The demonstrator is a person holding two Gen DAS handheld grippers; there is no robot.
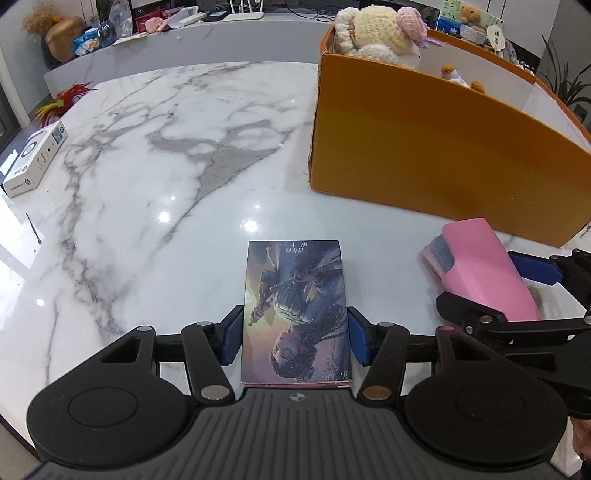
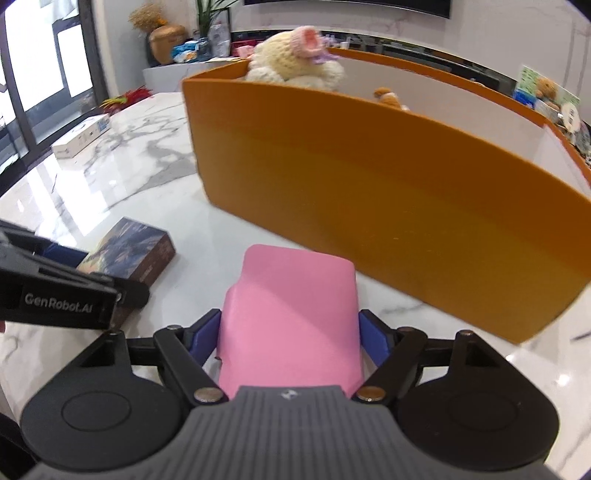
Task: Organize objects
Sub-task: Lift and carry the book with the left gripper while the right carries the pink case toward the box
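Note:
My left gripper (image 1: 294, 338) is shut on a book with a dark illustrated cover (image 1: 295, 306), its blue pads against both long edges, low over the marble table (image 1: 147, 177). The book also shows in the right wrist view (image 2: 129, 254). My right gripper (image 2: 291, 338) is shut on a pink soft case (image 2: 291, 314), which shows in the left wrist view (image 1: 484, 266) to the right of the book. An orange box (image 1: 436, 147) stands just beyond both, holding a cream crocheted plush (image 1: 384, 33); the box also shows in the right wrist view (image 2: 388, 192).
A white carton (image 1: 33, 158) lies near the table's left edge, next to a red and green feather bunch (image 1: 62, 99). A counter (image 1: 221, 33) behind the table holds a vase, packets and small items. A smaller plush toy (image 1: 452, 74) sits inside the orange box.

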